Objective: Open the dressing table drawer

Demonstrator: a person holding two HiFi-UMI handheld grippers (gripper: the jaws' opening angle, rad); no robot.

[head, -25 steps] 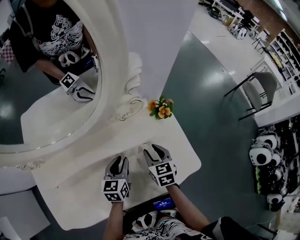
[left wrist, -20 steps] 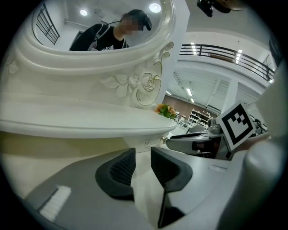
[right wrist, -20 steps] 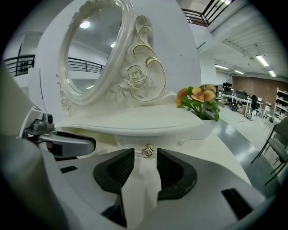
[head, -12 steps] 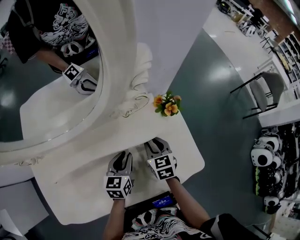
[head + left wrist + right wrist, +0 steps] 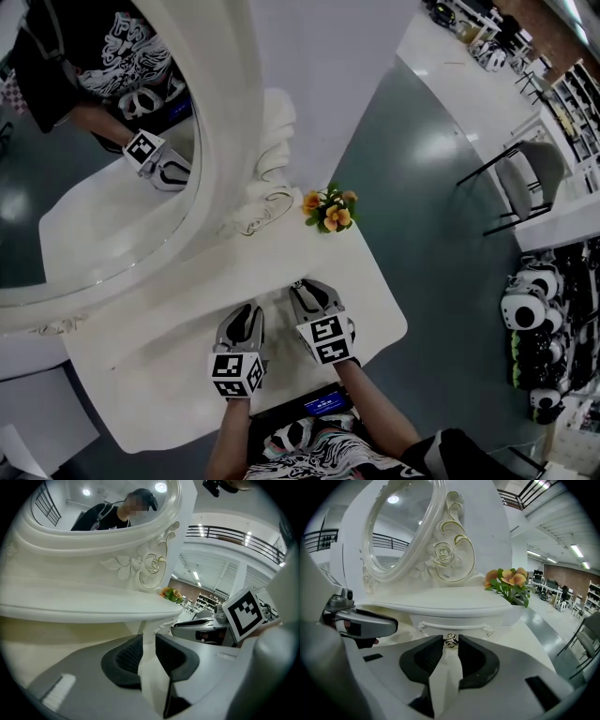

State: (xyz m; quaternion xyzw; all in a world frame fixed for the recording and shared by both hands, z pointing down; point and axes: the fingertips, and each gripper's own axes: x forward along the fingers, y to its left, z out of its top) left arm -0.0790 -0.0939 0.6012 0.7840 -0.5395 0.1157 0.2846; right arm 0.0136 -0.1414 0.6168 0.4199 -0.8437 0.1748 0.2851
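Observation:
The white dressing table (image 5: 169,375) carries an oval mirror (image 5: 94,187). Under its top, a drawer front (image 5: 454,623) bears a small metal knob (image 5: 450,640). My right gripper (image 5: 450,644) has that knob between its two dark pads, which press on its sides. It shows in the head view as the right gripper (image 5: 307,289) at the table's front. My left gripper (image 5: 246,311) is beside it on the left. The left gripper (image 5: 147,641) has its jaws closing on a narrow gap. Only the table's white carved front (image 5: 157,626) shows between them, and no grip is visible.
Orange flowers (image 5: 328,210) stand at the table's far right corner. Grey floor lies to the right, with a chair (image 5: 525,183) and a rack of white gear (image 5: 530,309). A small device with a blue screen (image 5: 325,405) hangs at the person's waist.
The head view has shifted slightly. Both grippers keep their places at the table's front, side by side.

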